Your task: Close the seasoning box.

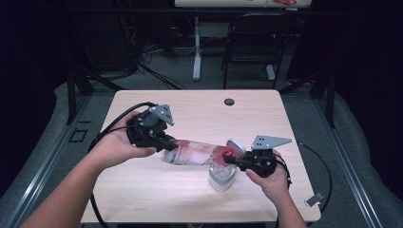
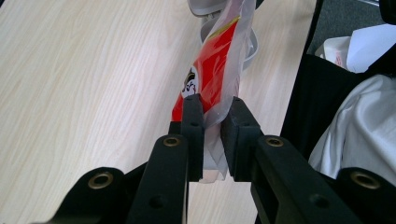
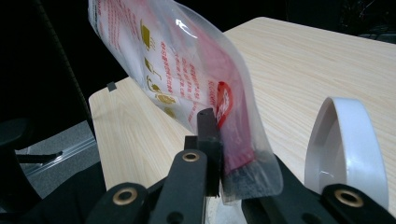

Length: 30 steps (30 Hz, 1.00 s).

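The clear plastic pouch with red and white printing [image 1: 197, 153] hangs stretched between the two grippers, held off the pale wooden surface [image 1: 190, 109] and running from the left gripper [image 1: 164, 142] across to the right gripper [image 1: 233, 159]. It looks light and limp: the film bends and twists along its length, as the left gripper view shows where the pouch [image 2: 219, 70] curls away from the fingers. The film is glossy, so it is likely slippery, and a pinch on a flat sealed edge should hold better than one on the bulging middle. It probably tears if pulled hard from both ends.

The left fingers [image 2: 192, 126] pinch one end of the pouch, with a fold of clear film squeezed in the narrow gap between them. The right fingers [image 3: 208, 135] are pressed together on the other end, gripping the red-printed edge of the pouch [image 3: 187, 70].

Just beyond and below the right fingers stands a white and grey rounded plastic container with an open lid [image 1: 222, 176], resting on the surface; its white lid [image 3: 345, 140] rises just beside the right fingers. The pouch end at the right gripper hangs over this container. A person's hands hold both grippers.
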Each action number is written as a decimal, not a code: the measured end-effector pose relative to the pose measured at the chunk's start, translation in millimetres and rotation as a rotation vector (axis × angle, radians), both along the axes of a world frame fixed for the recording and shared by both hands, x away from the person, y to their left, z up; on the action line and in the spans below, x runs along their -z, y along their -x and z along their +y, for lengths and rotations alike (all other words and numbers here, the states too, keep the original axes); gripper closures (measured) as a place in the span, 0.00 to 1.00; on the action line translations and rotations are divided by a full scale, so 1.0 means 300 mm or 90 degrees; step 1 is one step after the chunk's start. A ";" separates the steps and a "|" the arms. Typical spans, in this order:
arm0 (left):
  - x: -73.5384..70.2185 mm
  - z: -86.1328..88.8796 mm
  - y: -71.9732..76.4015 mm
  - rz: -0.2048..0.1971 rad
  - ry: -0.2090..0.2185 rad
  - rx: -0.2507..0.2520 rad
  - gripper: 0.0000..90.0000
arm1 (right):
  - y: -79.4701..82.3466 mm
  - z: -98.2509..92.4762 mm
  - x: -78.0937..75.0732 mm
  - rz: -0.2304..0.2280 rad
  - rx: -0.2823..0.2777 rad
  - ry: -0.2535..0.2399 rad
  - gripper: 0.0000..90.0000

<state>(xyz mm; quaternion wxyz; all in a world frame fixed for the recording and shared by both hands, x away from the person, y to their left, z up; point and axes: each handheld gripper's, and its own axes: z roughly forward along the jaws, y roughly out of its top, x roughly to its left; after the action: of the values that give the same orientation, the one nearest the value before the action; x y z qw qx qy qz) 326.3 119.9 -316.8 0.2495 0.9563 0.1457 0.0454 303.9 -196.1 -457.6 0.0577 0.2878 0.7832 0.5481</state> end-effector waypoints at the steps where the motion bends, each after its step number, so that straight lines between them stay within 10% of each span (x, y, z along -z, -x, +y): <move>1: -0.001 0.000 0.000 -0.001 0.000 0.001 0.89 | 0.000 0.000 0.000 0.001 0.000 0.000 0.99; 30: -0.024 0.000 0.003 -0.009 0.010 -0.003 0.89 | -0.011 0.018 0.005 0.002 -0.009 0.005 0.99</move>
<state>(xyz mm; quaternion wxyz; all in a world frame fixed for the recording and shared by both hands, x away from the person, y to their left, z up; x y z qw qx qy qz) 325.6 119.9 -309.6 0.2577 0.9537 0.1464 0.0515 307.4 -190.8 -459.1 0.0540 0.2829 0.7875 0.5448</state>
